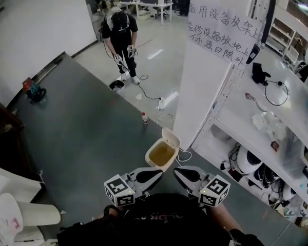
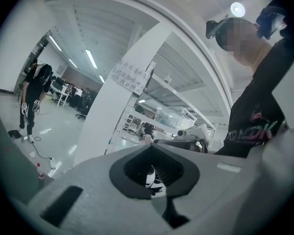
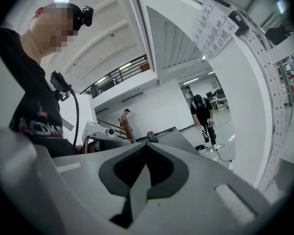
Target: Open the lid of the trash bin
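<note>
The trash bin point(image 1: 161, 154) is a small cream bin on the dark grey floor mat, close in front of me. Its lid point(image 1: 171, 136) stands tilted up at the far side, so the yellowish lined inside shows. My left gripper point(image 1: 155, 176) and right gripper point(image 1: 180, 175) hang side by side just this side of the bin, above the floor, tips turned toward each other. Neither touches it. In the left gripper view the left gripper point(image 2: 152, 147) has its jaws together on nothing. The right gripper point(image 3: 147, 146) looks the same. Neither gripper view shows the bin.
A white pillar point(image 1: 205, 70) with a paper sign stands right of the bin, with shelving point(image 1: 267, 132) of equipment beyond. A small bottle point(image 1: 143, 118) and a power strip with cable point(image 1: 161, 103) lie past the bin. Another person point(image 1: 120, 32) stands farther off.
</note>
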`<action>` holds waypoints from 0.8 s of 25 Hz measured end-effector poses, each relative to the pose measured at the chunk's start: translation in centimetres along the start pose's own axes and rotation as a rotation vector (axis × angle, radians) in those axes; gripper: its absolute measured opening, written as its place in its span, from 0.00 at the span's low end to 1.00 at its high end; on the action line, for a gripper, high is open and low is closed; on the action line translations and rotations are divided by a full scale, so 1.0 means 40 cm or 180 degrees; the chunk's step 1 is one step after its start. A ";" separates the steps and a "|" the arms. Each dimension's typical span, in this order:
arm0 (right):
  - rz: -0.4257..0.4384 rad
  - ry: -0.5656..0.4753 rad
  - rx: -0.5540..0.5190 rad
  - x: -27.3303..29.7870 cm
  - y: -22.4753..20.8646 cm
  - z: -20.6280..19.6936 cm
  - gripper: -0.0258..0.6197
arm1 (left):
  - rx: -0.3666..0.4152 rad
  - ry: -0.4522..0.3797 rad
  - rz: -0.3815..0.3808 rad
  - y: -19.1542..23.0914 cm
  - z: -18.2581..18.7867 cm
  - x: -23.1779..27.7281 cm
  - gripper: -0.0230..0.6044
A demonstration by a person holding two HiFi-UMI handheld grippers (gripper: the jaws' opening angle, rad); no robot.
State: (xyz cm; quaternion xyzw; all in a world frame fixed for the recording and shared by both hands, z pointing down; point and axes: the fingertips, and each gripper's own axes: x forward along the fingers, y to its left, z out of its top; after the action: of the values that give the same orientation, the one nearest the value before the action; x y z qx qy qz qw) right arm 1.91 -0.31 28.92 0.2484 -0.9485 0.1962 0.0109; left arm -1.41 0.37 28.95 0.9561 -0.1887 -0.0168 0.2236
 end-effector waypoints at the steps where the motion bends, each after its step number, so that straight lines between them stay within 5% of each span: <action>1: -0.0002 -0.0009 0.0002 0.002 0.001 0.000 0.05 | -0.0008 -0.0005 0.0006 0.002 0.000 -0.003 0.04; 20: 0.0052 -0.0020 0.0056 0.024 -0.012 -0.002 0.05 | -0.0103 0.0011 0.0066 0.020 -0.012 -0.011 0.04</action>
State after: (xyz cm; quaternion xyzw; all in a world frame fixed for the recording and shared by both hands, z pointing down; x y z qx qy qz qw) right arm 1.28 -1.12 29.30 0.2413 -0.9488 0.2038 0.0040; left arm -2.04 0.06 29.72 0.9504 -0.1980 -0.0159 0.2396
